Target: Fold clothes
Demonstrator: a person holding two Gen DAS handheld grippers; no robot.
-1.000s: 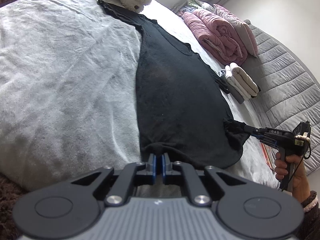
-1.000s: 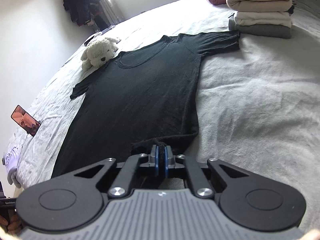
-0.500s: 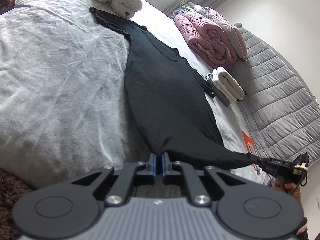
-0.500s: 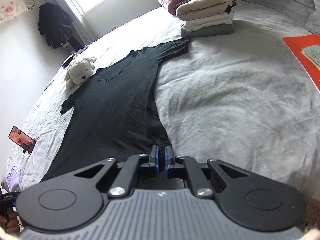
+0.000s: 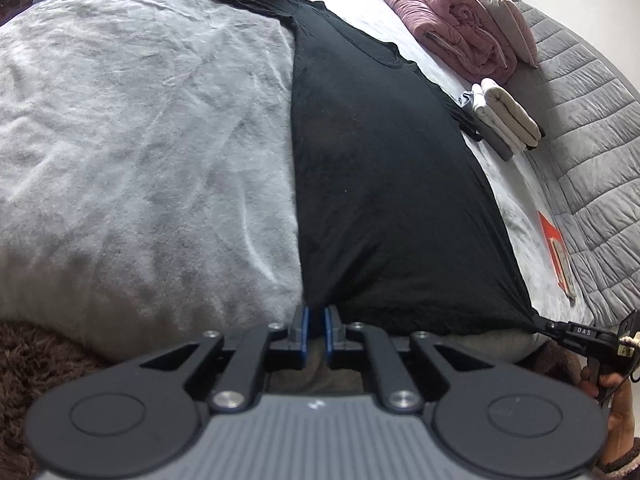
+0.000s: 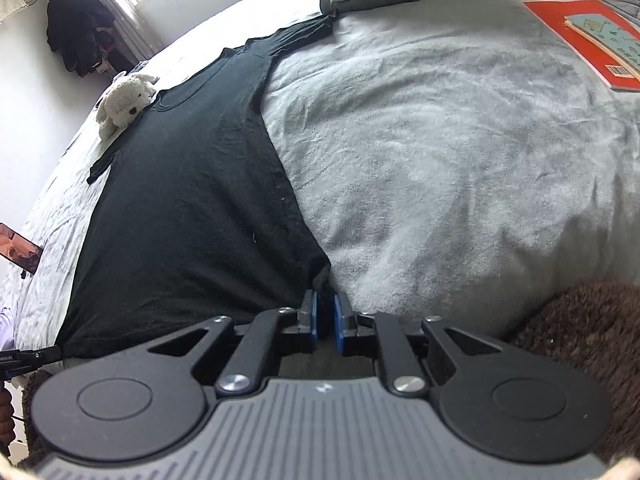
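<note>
On the grey bed (image 5: 140, 140), both grippers pinch the black T-shirt (image 5: 380, 184) hem.

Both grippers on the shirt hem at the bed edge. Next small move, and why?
Probably lift both hem corners together and carry them toward the collar. The left gripper and right gripper each pinch a bottom corner of the black shirt, which lies flat and stretched on the bed, sleeves spread.
</note>
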